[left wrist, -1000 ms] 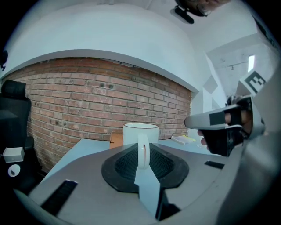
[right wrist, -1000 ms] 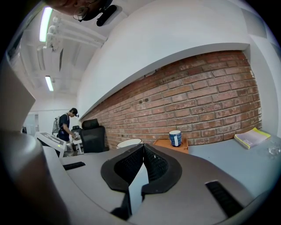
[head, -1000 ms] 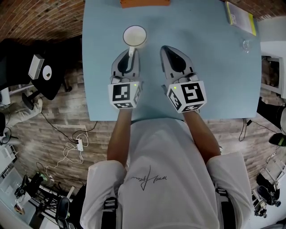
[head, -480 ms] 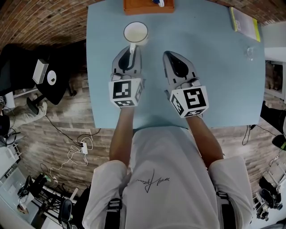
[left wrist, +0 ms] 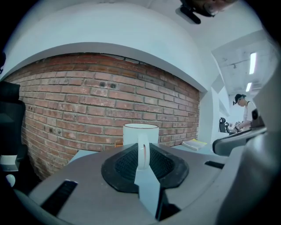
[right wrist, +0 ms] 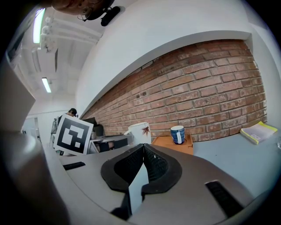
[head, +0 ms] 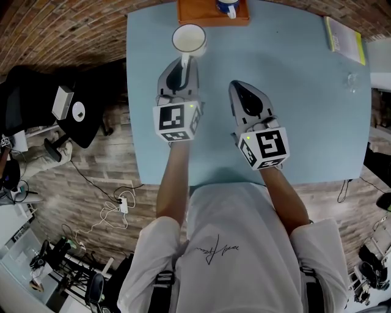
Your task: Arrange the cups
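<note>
A white cup with a dark rim hangs just over the light blue table, held by its handle in my left gripper, which is shut on it. In the left gripper view the handle stands upright between the pads with the white cup beyond. The right gripper view shows the white cup with a red leaf print. My right gripper is shut and empty to its right; the right gripper shows its pads meeting. A blue cup stands on an orange tray at the far edge.
A yellow-edged book lies at the table's far right corner, with a small clear glass item near it. Brick wall stands behind the table. Black chairs and cables sit on the wooden floor to the left.
My left gripper has carried the white cup forward toward the orange tray. The tray and the blue cup have come into view at the top. The right gripper has moved forward a little.
</note>
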A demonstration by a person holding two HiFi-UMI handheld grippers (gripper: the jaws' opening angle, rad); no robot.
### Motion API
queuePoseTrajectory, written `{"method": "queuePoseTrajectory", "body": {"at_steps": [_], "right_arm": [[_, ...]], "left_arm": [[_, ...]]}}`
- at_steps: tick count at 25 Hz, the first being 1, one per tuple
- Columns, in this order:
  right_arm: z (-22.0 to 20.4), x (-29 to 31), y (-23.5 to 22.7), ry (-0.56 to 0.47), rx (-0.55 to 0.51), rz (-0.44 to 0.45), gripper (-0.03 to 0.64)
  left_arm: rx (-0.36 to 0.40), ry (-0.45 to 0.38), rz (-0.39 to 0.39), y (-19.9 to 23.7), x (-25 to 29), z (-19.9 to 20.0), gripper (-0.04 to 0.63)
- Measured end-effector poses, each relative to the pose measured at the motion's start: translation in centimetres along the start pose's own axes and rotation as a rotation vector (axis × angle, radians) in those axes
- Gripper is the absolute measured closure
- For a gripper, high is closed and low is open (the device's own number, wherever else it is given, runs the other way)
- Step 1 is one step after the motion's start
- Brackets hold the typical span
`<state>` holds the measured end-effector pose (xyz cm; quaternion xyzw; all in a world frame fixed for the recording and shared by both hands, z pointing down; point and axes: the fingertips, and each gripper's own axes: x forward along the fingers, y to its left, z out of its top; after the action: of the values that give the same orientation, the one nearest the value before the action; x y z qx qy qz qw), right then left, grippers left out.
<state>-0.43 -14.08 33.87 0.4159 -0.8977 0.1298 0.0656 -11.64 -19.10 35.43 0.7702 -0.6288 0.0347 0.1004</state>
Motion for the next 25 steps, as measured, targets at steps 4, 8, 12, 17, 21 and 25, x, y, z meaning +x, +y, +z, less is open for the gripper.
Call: {"method": "queuePoseTrajectory", "body": {"at_steps": [4, 8, 12, 17, 21, 25], "right_arm": [[0.1, 0.6, 0.0, 0.000, -0.002, 0.000, 0.595], [0.3, 1.4, -0.2, 0.001, -0.005, -0.003, 0.595], [-0.1, 1.8, -0.6, 0.009, 0.001, -0.012, 0.595], [-1.1, 2.4, -1.0, 0.029, 0.013, -0.022, 0.595], [-1.8, 3.1, -1.5, 0.045, 0.020, -0.030, 0.595], [-2.4, 3.5, -1.9, 0.052, 0.027, -0.036, 0.595]], "left_arm": [[0.001, -0.004, -0.008, 0.4, 1.2, 0.4, 0.538], [0.006, -0.004, -0.016, 0.9, 2.6, 0.8, 0.538], [0.014, -0.012, -0.023, 1.4, 4.2, 1.2, 0.538], [0.020, -0.011, -0.021, 2.2, 6.1, 0.9, 0.538], [0.019, -0.011, -0.008, 3.0, 7.5, 0.5, 0.538], [0.015, -0.026, -0.006, 3.4, 8.8, 0.5, 0.538]]}}
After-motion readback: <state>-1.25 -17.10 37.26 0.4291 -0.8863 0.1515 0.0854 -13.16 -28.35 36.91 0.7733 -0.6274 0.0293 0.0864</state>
